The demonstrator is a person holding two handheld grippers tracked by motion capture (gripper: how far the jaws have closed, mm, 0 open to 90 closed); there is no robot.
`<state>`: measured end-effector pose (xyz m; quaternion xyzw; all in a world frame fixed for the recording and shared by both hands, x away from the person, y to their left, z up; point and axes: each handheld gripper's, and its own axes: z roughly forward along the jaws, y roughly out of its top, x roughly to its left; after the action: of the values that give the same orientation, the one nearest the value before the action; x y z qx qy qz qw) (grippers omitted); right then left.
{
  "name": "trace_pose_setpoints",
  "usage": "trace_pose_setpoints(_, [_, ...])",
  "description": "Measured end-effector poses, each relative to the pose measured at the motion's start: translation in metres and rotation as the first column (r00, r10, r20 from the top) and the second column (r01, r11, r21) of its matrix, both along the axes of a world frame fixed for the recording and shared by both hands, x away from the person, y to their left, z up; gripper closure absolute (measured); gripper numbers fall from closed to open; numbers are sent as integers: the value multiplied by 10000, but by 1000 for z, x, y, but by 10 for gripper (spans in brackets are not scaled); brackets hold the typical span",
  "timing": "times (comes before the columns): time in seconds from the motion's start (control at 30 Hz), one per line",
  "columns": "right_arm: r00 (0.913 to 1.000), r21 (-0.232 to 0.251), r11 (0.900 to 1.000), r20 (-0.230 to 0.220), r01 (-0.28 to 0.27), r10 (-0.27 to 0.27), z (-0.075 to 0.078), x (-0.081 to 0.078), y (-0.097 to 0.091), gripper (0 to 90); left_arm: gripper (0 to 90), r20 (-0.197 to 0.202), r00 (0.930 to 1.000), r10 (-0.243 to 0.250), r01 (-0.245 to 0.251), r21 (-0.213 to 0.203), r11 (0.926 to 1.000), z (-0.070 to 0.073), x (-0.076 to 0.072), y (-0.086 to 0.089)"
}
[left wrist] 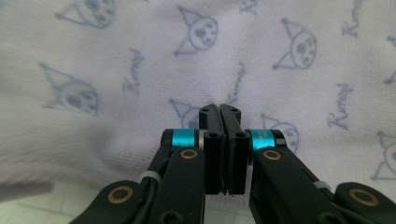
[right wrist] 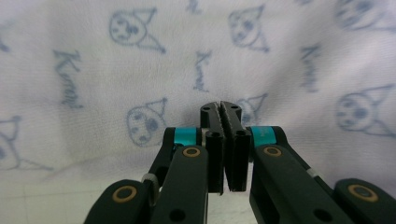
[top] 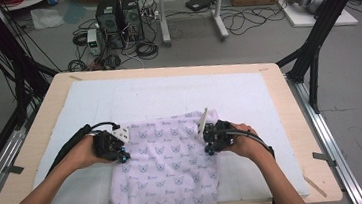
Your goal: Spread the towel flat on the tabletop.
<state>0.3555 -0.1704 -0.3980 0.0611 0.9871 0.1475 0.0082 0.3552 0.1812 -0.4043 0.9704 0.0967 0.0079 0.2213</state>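
I see both forearms reach in low over the counter [top: 291,121]; left tongs [top: 122,157] and right tongs [top: 208,149] are clenched (jaws together) at the side edges of the lilac cloth [top: 168,168], which lies at the near edge.

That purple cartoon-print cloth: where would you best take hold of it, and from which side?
Grip the cloth at its left and right side edges, one gripper each, coming from outside inward. It lies flat and limp on the white mat, so only the edges offer something thin to pinch.
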Motion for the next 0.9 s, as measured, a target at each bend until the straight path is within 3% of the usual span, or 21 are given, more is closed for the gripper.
trace_pose_setpoints(0.07, [10000,157,9999,23,40,-41,6,0,-5,889,880,174,9997,181,-178,-156,9997,7,4,5])
trace_pose_setpoints(0.27, [9948,522,9978,914,404,-450,29,11,-11,890,880,1019,9932,562,-516,-471,9976,33,24,7])
trace_pose_setpoints(0.33, [9812,739,9938,1683,831,-946,41,19,-12,891,880,1499,9841,956,-863,-675,9940,44,35,8])
trace_pose_setpoints(0.37, [9652,963,9888,2248,1143,-1335,48,23,-13,892,880,1766,9775,1156,-1038,-747,9918,50,41,9])
trace_pose_setpoints(0.4, [9415,1265,9798,2815,1551,-1853,55,27,-15,891,880,2230,9644,1423,-1267,-826,9885,56,47,9])
trace_pose_setpoints(0.43, [9158,1649,9679,3257,1898,-2351,62,32,-17,889,879,2736,9452,1781,-1539,-1078,9822,62,53,11])
trace_pose_setpoints(0.47, [8791,2038,9539,3822,2204,-2848,68,35,-19,882,873,2973,9294,2190,-1808,-1507,9719,67,58,14])
trace_pose_setpoints(0.5, [8559,2529,9377,4017,2380,-3256,71,37,-22,847,832,3056,9195,2475,-1958,-1901,9621,71,62,17])
trace_pose_setpoints(0.53, [8582,3019,9230,3793,2386,-3459,73,40,-25,695,678,3047,9180,2540,-1974,-2044,9588,72,65,19])
trace_pose_setpoints(0.57, [8580,3290,9121,3648,2446,-3617,73,42,-26,632,578,2961,9218,2502,-1954,-2023,9596,72,65,21])
trace_pose_setpoints(0.6, [8693,3170,9153,3441,2483,-3550,73,42,-28,670,583,2892,9278,2357,-1841,-1946,9635,72,64,22])
trace_pose_setpoints(0.7, [9203,2893,9393,2847,1842,-2681,69,36,-29,637,528,2604,9479,1833,-1365,-1880,9727,68,55,23])
trace_pose_setpoints(0.73, [9322,2909,9422,2653,1660,-2461,67,33,-29,626,522,2564,9523,1656,-1198,-1851,9754,66,51,21])
trace_pose_setpoints(0.8, [9491,2822,9499,2388,1347,-2055,64,27,-28,622,511,2340,9654,1155,-751,-1750,9817,60,42,17])
trace_pose_setpoints(0.9, [9635,2617,9595,2124,1046,-1630,59,22,-22,617,489,2141,9747,647,-359,-1359,9901,51,29,8])
